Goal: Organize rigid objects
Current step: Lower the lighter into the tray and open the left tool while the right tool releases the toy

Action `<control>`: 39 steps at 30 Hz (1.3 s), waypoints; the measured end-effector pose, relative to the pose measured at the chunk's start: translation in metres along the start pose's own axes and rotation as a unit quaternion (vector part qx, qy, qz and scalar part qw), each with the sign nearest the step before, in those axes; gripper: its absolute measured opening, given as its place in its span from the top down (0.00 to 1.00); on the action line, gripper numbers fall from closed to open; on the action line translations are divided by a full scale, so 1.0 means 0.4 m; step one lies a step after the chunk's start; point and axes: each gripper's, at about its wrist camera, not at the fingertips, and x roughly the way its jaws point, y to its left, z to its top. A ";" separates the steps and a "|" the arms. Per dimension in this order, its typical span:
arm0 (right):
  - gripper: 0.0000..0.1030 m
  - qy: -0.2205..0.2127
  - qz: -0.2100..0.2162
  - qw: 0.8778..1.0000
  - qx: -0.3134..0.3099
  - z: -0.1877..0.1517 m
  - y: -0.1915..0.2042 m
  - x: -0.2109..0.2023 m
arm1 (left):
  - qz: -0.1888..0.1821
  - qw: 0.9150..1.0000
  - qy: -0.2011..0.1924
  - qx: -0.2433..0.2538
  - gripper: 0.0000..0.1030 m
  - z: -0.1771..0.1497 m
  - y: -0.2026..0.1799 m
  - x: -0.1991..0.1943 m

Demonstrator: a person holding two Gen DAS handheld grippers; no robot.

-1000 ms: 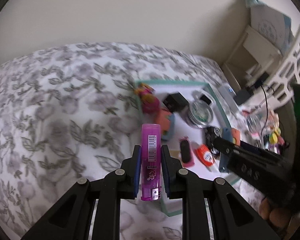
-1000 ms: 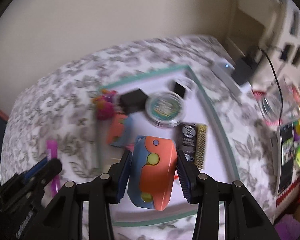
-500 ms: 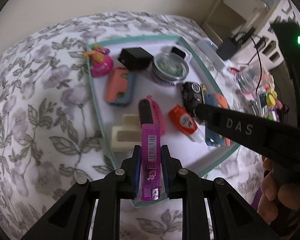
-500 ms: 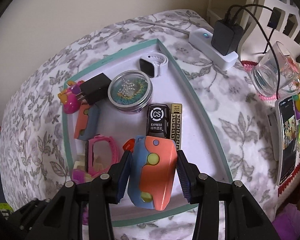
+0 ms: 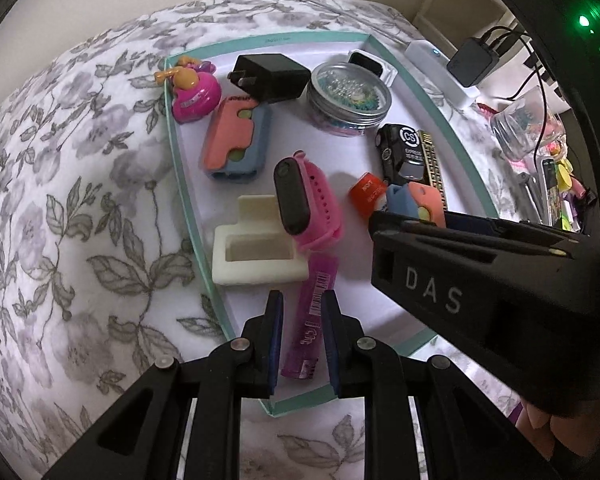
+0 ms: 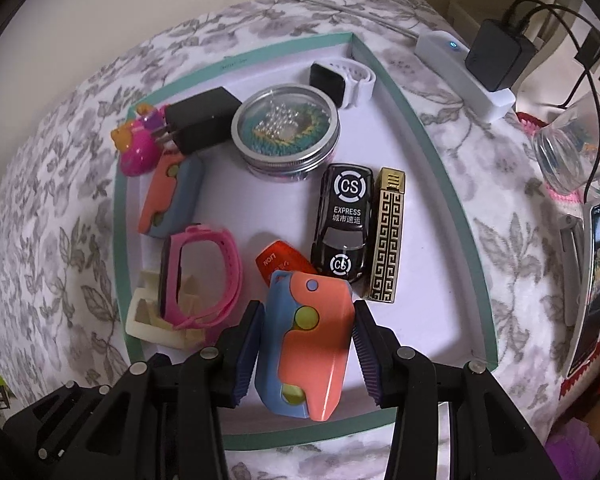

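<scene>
Purple lighter (image 5: 310, 316) — pinched by left tool (image 5: 300, 320) | orange-blue case (image 6: 306, 344) — pinched by right tool (image 6: 306, 344) | both above teal-rimmed tray (image 6: 452, 220)

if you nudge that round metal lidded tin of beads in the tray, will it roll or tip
Probably neither. The tin sits flat on its base in the tray and looks squat and wider than tall, so it would likely slide. The loose beads inside may shift and rattle. Its smooth metal rim could be slippery for pads.
</scene>
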 end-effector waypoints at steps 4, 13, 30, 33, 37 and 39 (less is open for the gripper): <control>0.54 0.003 -0.004 1.000 -0.004 -0.003 0.009 0.012 | 0.006 1.000 0.001 0.000 0.81 0.005 -0.004 0.004; 0.53 -0.007 -0.008 1.000 -0.019 0.005 0.032 -0.003 | 0.005 1.000 0.002 -0.007 0.81 0.009 0.001 -0.003; 0.53 -0.046 -0.011 0.999 -0.024 0.030 0.034 -0.067 | 0.031 0.997 -0.038 -0.055 0.81 0.027 0.074 -0.086; 0.53 -0.046 -0.012 0.998 -0.028 0.031 0.038 -0.064 | 0.046 0.995 -0.049 -0.075 0.80 0.032 0.107 -0.098; 0.53 -0.049 -0.015 0.998 -0.033 0.026 0.045 -0.065 | 0.062 0.991 -0.062 -0.102 0.74 0.037 0.142 -0.116; 0.37 -0.052 -0.017 0.998 -0.036 0.028 0.046 -0.066 | 0.073 0.989 -0.067 -0.111 0.65 0.036 0.150 -0.123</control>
